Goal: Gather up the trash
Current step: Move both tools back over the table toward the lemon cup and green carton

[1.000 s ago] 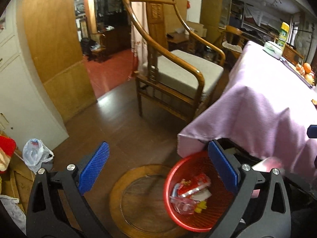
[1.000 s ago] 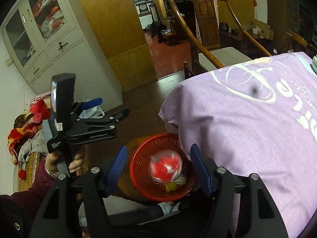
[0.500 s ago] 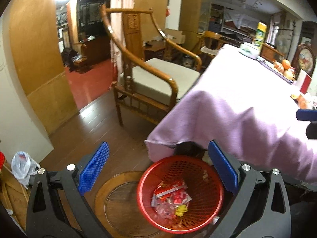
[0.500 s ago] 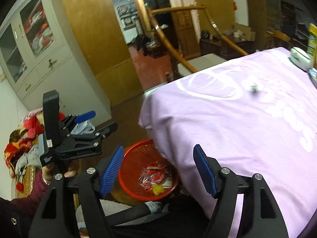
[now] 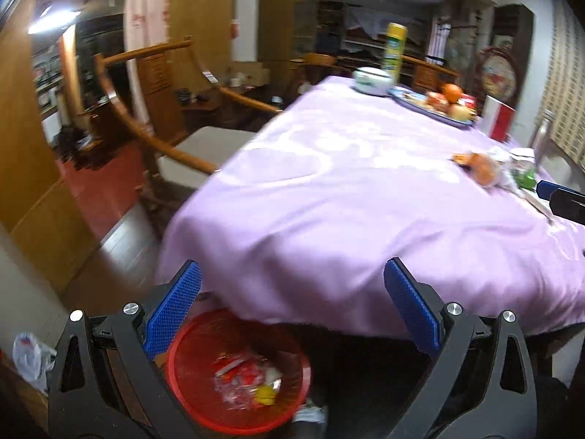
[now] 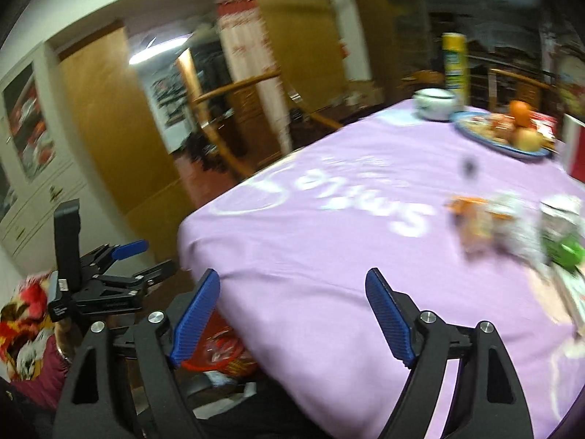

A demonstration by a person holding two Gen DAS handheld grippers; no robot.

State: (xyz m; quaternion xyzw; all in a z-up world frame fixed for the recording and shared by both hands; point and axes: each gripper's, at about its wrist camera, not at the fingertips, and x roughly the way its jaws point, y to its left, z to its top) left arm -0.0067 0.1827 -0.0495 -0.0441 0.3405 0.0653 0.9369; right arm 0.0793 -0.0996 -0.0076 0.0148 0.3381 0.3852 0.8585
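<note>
Two grippers, both empty. Left gripper (image 5: pixel 292 314): jaws wide apart, nothing btwn pads; hangs over table edge, above red basket (image 5: pixel 204 417). Right gripper (image 6: pixel 292 314): jaws opening, nothing btwn them; over purple tablecloth (image 6: pixel 329 256). Basket on floor, partly under table, holds wrappers (image 5: pixel 245 376). More trash on cloth, far right: orange wrapper (image 6: pixel 471 226), green-white packet (image 6: pixel 561 234), both blurred. Fruit plate (image 6: pixel 512 150) beyond.

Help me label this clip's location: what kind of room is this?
Probably a home dining or living room: a table under a purple cloth carries a fruit plate, a wooden armchair stands beside it, and a red trash basket sits on the floor.
</note>
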